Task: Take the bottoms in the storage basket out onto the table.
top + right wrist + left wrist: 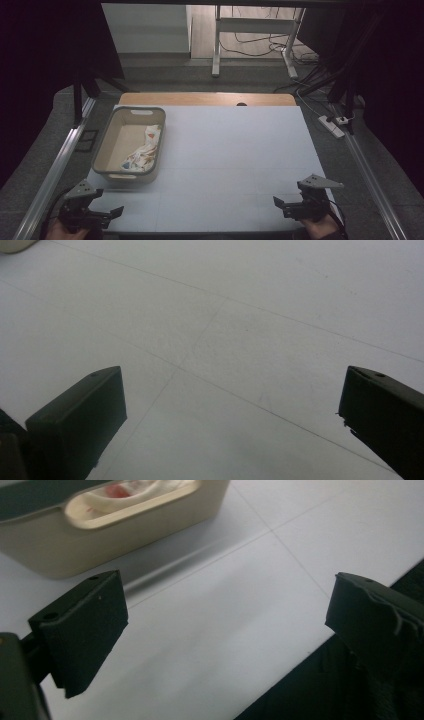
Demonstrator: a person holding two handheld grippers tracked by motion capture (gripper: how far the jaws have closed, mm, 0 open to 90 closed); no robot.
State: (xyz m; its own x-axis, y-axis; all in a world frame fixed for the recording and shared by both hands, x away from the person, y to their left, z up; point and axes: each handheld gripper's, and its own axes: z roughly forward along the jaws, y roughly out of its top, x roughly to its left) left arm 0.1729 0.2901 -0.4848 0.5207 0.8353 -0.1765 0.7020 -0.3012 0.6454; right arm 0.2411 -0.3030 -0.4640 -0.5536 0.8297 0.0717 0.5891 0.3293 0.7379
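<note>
A beige plastic basket [111, 131] stands on the left of the white table, and a crumpled white cloth with coloured marks [144, 150] lies inside it. My left gripper [107, 214] rests at the front left corner, just in front of the basket, jaws wide apart and empty. In the left gripper view the basket's near wall [130, 530] fills the upper left, and my left gripper [225, 622] holds nothing. My right gripper [279, 204] sits at the front right edge, pointing left. It stands open over bare table in the right gripper view [232, 415].
The white tabletop [235, 155] runs from the basket to the right edge. A wooden strip [207, 98] lies along the far side. Metal rails [55, 170] flank the table, and a power strip with cables [332, 125] lies on the floor at right.
</note>
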